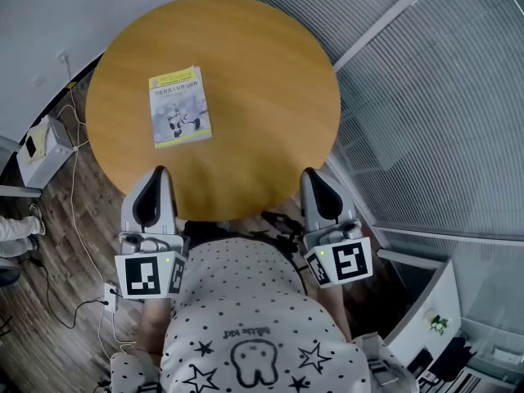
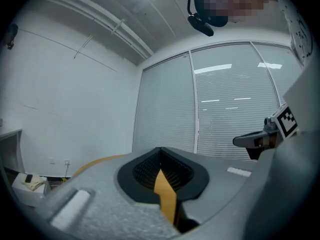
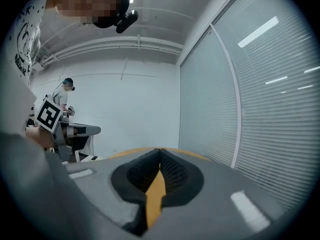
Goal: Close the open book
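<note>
White cloth dotted with black spots and stars filled the bottom of the head view: that was the person's shirt (image 1: 246,326). Just beyond it came the left gripper (image 1: 157,172) and the right gripper (image 1: 312,173), each with its marker cube at the back. Both pointed away from the body and both noses lay over the near rim of the round wooden table (image 1: 262,80), well apart from each other.

And the jaws? On the left gripper they were pressed together, the dark pads meeting at the tip with nothing caught between them and only a sliver of orange tabletop showing through below. The right gripper told the same story: jaws together, empty, with the same thin wedge of table colour under the pads.

Further out on the table lay the book (image 1: 179,106), flat, cover up and already closed. It had a yellow-edged cover with a grey picture. It rested on the left, farther part of the tabletop, roughly ahead of the left gripper and well clear of both noses, touched by neither.

Beyond the table's left edge a wood-pattern floor (image 1: 57,244) carried loose white cables (image 1: 75,211) and a white box (image 1: 41,150). Off to the right ran a long wall of pale slatted blinds (image 1: 442,97), and the right gripper view showed them running up to a plain white far wall
</note>
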`<state>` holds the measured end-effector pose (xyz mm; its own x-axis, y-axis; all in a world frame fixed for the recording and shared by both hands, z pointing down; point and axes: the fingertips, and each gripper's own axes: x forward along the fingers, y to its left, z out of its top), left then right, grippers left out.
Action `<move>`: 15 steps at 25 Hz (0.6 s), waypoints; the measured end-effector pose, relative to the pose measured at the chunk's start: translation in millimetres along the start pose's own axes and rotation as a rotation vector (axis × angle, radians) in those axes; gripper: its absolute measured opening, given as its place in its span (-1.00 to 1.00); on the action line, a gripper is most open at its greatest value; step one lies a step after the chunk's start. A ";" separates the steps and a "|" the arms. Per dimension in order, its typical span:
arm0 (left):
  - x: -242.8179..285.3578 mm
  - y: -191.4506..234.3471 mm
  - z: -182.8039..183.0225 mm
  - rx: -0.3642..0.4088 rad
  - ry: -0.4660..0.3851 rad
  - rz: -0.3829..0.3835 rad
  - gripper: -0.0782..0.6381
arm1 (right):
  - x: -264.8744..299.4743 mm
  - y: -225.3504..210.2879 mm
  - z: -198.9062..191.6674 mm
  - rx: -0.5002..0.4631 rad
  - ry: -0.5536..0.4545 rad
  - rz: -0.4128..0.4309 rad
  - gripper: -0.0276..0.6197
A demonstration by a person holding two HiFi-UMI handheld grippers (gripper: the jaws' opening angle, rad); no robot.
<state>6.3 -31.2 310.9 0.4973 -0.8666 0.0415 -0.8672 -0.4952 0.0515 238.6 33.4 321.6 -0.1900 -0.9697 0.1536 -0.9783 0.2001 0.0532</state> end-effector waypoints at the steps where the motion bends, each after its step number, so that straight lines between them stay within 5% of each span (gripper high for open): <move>1: 1.1 -0.9 1.0 0.001 -0.001 0.002 -0.76 | 0.9 -1.7 0.5 0.000 -0.002 0.001 -0.90; 15: -4.3 8.8 3.4 0.017 0.011 0.042 -0.76 | 7.7 0.9 5.0 0.005 -0.021 0.029 -0.90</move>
<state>-3.6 -32.0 307.7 0.4608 -0.8858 0.0544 -0.8875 -0.4597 0.0321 235.8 25.5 317.9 -0.2201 -0.9661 0.1346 -0.9727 0.2278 0.0443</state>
